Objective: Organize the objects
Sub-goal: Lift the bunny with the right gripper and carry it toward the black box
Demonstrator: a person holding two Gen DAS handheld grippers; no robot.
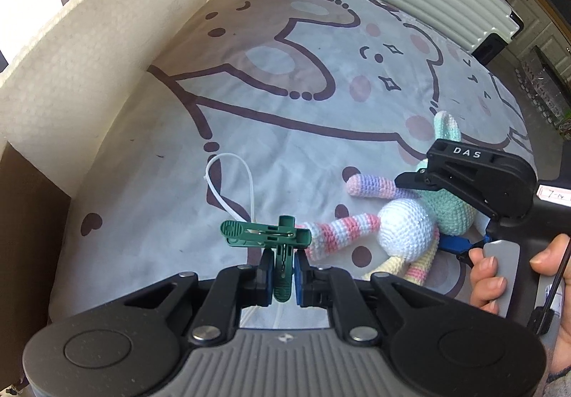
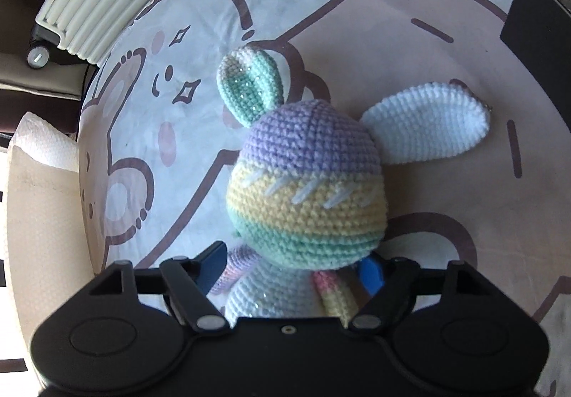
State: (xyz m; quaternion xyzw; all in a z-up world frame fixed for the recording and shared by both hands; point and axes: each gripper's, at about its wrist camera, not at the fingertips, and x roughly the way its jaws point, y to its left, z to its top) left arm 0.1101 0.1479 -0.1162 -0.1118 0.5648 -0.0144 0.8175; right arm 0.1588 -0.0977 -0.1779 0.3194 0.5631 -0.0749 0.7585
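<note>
Left wrist view: my left tongs (image 1: 281,281), low centre, pinch a green clip (image 1: 266,234) upright, likely to carry it off for sorting. A white zip tie (image 1: 232,183) lies just beyond. At right, my right tongs (image 2: 296,266) stand wide around the crochet bunny (image 2: 307,190) on the mat (image 1: 249,104), ready to grasp.

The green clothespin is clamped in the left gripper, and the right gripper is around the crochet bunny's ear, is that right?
Not quite. The green clothespin is clamped in the left gripper, but the right gripper sits around the crochet bunny at its body, just below the head, not at an ear. The right wrist view shows both ears free above the head.
</note>
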